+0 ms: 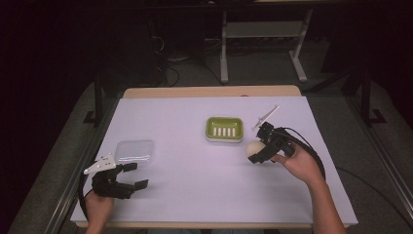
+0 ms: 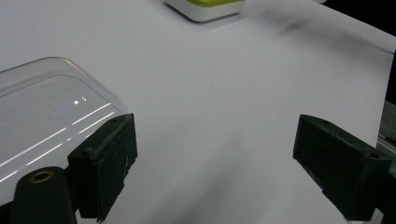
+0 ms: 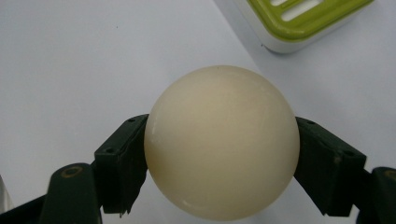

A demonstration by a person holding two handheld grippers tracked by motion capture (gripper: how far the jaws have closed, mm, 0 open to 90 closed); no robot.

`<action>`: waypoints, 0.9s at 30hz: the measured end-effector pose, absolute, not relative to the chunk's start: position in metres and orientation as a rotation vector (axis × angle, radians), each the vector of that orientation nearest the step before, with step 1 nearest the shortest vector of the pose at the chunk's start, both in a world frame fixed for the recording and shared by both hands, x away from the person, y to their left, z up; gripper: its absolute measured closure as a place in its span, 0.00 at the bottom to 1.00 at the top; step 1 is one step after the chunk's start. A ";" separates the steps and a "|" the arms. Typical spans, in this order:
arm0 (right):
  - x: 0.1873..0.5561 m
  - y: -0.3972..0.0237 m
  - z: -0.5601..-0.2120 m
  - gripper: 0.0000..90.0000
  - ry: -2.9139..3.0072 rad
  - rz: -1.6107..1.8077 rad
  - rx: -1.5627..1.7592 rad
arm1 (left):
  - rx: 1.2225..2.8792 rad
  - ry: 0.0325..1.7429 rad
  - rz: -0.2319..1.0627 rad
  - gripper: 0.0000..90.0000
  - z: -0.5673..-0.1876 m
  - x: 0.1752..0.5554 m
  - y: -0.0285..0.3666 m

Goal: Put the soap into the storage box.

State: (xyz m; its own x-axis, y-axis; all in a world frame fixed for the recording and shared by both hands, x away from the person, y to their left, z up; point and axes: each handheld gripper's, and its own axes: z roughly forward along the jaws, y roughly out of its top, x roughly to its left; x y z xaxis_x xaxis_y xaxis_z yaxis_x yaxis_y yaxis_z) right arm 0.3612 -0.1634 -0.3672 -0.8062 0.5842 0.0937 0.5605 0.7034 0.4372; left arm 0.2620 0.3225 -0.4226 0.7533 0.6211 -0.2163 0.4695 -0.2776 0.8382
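Two hand-held grippers work over a white tabletop. At its left side lies a clear plastic lid, with the left gripper just in front of it, jaws spread wide with nothing between them. Near the centre sits a green-and-white soap dish. Just beside the dish's right front corner, the right gripper pinches a cream-coloured ball between its two black jaws; whether the ball touches the tabletop cannot be told.
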 end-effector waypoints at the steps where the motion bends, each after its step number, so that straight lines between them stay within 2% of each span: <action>1: 0.362 -0.162 -0.366 0.26 2.855 0.710 0.951 | 1.928 0.831 0.186 0.14 -0.423 0.262 0.323; 27: 0.389 -0.146 -0.353 0.26 2.888 0.733 0.913 | 1.926 0.825 0.181 0.14 -0.422 0.262 0.323</action>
State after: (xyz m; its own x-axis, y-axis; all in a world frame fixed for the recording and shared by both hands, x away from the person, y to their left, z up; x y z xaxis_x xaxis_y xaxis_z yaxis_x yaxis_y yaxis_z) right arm 0.3892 -0.1457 -0.3531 -0.8279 0.5491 0.1139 0.5370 0.7177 0.4434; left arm 0.2623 0.3226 -0.4222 0.7566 0.6160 -0.2193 0.4675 -0.2751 0.8401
